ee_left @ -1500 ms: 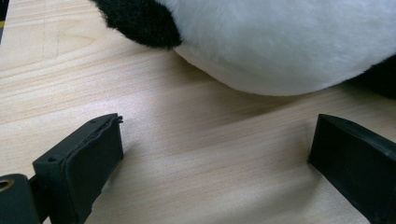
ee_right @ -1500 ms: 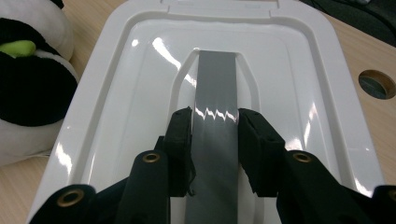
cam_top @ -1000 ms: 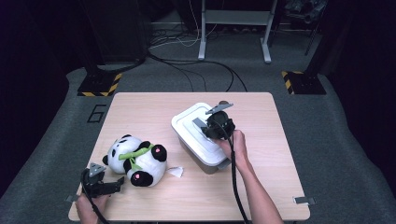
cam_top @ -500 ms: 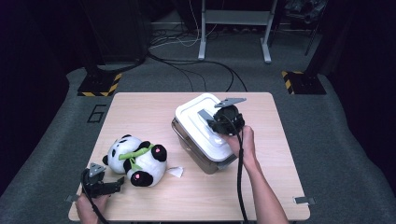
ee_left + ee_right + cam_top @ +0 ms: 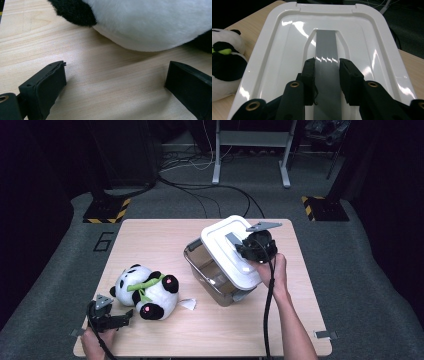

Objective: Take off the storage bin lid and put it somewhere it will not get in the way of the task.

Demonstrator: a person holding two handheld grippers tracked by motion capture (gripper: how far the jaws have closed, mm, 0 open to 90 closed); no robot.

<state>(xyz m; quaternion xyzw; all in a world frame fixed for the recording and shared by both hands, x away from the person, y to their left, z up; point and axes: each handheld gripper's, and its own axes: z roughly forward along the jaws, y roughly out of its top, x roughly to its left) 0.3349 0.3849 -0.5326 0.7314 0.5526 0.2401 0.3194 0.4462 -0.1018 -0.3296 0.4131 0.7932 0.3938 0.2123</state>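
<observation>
Right tongs (image 5: 327, 75) clamped on the grey handle strip (image 5: 326, 47) that runs down the middle of the white lid (image 5: 231, 251). Pads press the strip from both sides, square on. In the high view the lid sits tilted above the clear storage box (image 5: 212, 277), far edge higher, near right corner low over the box's rim; the left side of the box mouth lies open to view. Box stands right of centre on the worktop (image 5: 165, 232).

Handling, as judged: lid is rigid moulded plastic, glossy, probably light. Slick surface, so a rim grip would likely slide; the raised strip is the sound hold and gives the pads two flat flanks. Held at the middle, the lid should balance, though its broad span may swing if the wrist turns fast. Unlikely to break; it could clatter or nudge the box if it drags on the rim.

Left tongs (image 5: 111, 319) spread wide, nothing between them, resting low at the near left corner of the worktop. Just ahead lies the plush panda (image 5: 146, 291): soft, squashy, light, will give under the pads. A broad bite on the body should hold better than a limb.
</observation>
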